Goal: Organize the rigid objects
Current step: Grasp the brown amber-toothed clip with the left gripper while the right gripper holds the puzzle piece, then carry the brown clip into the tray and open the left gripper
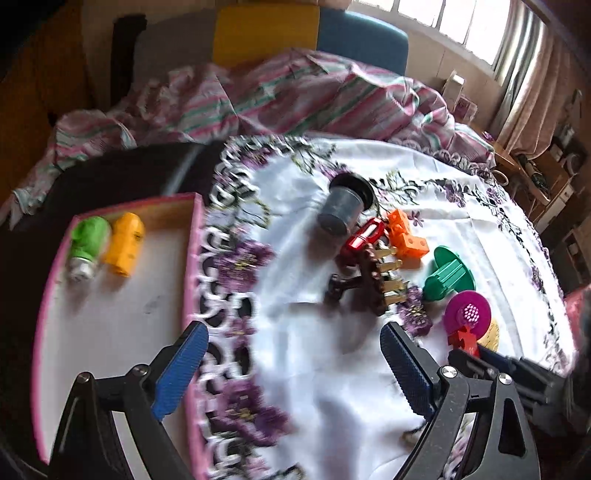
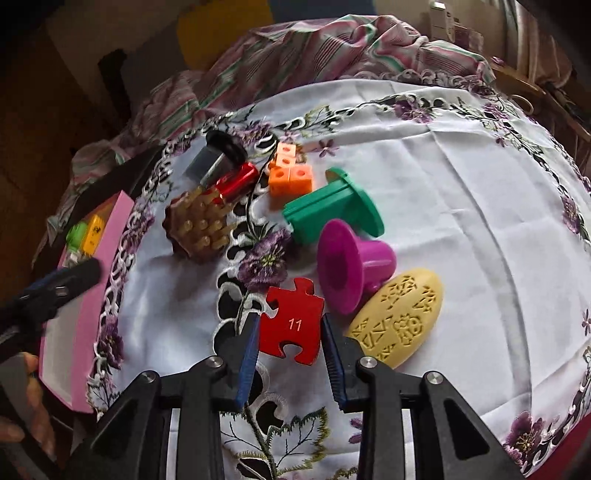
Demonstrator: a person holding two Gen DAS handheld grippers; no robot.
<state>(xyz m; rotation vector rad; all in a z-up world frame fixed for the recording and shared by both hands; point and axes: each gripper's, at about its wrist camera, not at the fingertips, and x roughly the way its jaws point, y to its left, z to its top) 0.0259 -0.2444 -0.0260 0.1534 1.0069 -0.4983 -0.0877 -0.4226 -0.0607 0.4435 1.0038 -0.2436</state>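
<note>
My right gripper [image 2: 290,332] is shut on a red puzzle piece marked 11 [image 2: 291,325], held just above the cloth. My left gripper [image 1: 293,332] is open and empty, hovering over the cloth beside the pink box [image 1: 192,258]. The box holds a green piece [image 1: 88,236] and a yellow piece [image 1: 125,243]. On the cloth lie a grey cup [image 1: 340,210], a red piece [image 1: 364,236], orange cubes [image 1: 406,236], a brown brush [image 1: 373,280], a green flanged piece [image 1: 447,277], a magenta flanged piece [image 2: 351,262] and a yellow oval [image 2: 399,317].
A white embroidered cloth [image 2: 461,221] covers the round table. A striped pink blanket [image 1: 295,99] lies bunched behind it. A yellow and a blue chair back [image 1: 266,33] stand at the far side. Shelves [image 1: 554,177] are at the right.
</note>
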